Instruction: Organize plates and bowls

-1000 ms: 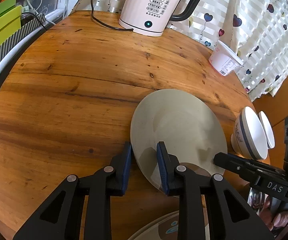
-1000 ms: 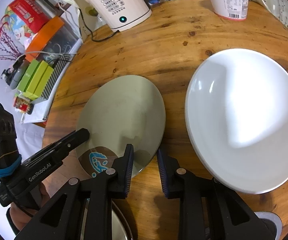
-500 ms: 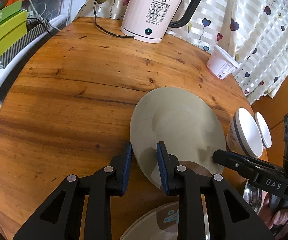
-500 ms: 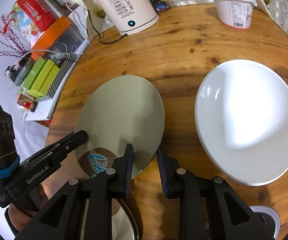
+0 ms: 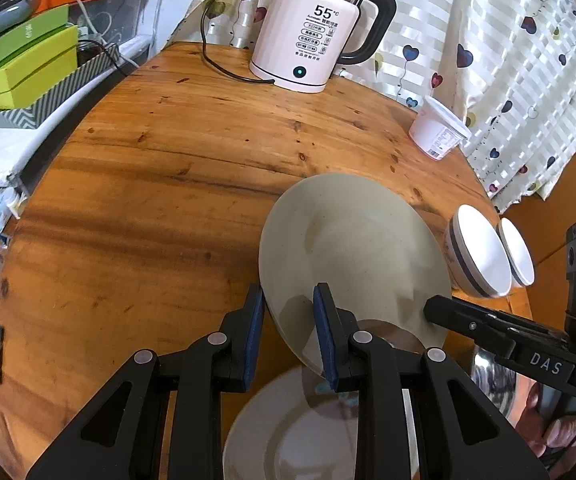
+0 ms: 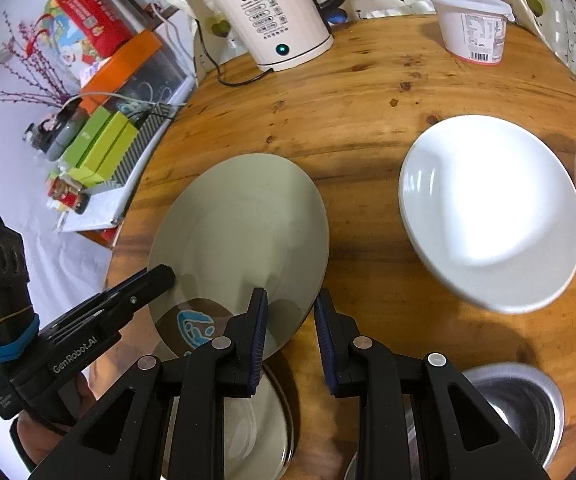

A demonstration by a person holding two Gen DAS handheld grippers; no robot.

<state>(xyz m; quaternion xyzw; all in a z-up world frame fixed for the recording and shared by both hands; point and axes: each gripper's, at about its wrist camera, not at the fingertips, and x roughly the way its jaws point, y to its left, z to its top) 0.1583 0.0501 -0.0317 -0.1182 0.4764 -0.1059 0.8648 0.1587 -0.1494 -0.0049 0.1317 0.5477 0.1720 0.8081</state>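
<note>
Grey-green round ceramic plate (image 5: 352, 252) is the thing in hand, and in the left wrist view it sits at about 4 o'clock from the frame's middle, tilted and off the round wooden tabletop (image 5: 176, 184). The left gripper (image 5: 288, 336) pinches its near rim, one blue pad above and one below. Compared with a second ago the white electric kettle (image 5: 308, 44) at 12 o'clock and the white plastic tub (image 5: 438, 132) at 2 o'clock look smaller and more of the tabletop shows, so the plate has risen. A pale plate with a blue mark (image 5: 296, 424) now shows underneath at 6 o'clock, and two white bowls with dark bands (image 5: 484, 252) stand at 3 o'clock. In the right wrist view the same plate (image 6: 244, 240) lies at about 8 o'clock, the right gripper (image 6: 290, 336) clamped on its edge nearest the camera while the left gripper (image 6: 156, 280) grips the rim at 9 o'clock. The glossy white plate (image 6: 492, 212) at 3 o'clock has shrunk in frame too, and a steel bowl (image 6: 528, 400) sits at 5 o'clock. My reading: the plate is now clear to be carried across and stacked, probably on the white one.
</note>
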